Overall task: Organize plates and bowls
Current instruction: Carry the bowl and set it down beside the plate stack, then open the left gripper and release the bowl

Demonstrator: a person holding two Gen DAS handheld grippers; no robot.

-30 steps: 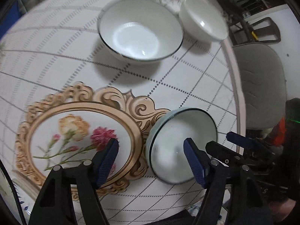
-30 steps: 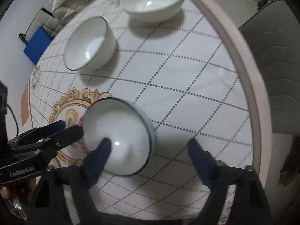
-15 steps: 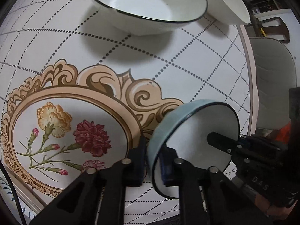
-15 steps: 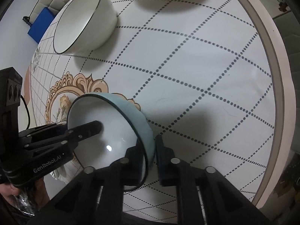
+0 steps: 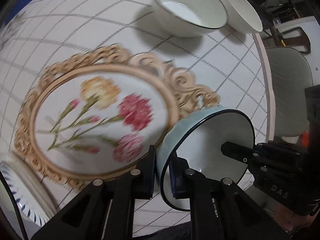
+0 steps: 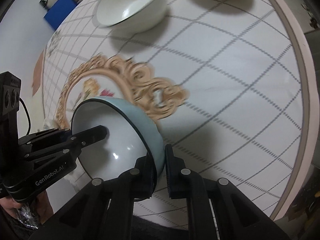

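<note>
A light blue bowl (image 5: 210, 140) with a dark rim and white inside is gripped from two sides over the table. My left gripper (image 5: 163, 174) is shut on its left rim, one finger inside and one outside. On the opposite rim my right gripper (image 6: 160, 168) is shut the same way. Each view shows the other gripper's finger reaching into the bowl (image 6: 120, 136). A white bowl with a dark rim (image 5: 190, 10) and a plain white bowl (image 5: 246, 12) stand at the far side.
The round table (image 6: 296, 60) has a checked cloth with a gold-framed flower medallion (image 5: 100, 110) just left of the held bowl. A plate with blue marks (image 5: 20, 190) shows at the near left edge. A grey chair (image 5: 288, 92) stands beyond the right rim.
Both grippers went from open around the blue bowl to shut on its rim. They have since carried it left, toward the flower medallion; the cloth is motion-blurred.
</note>
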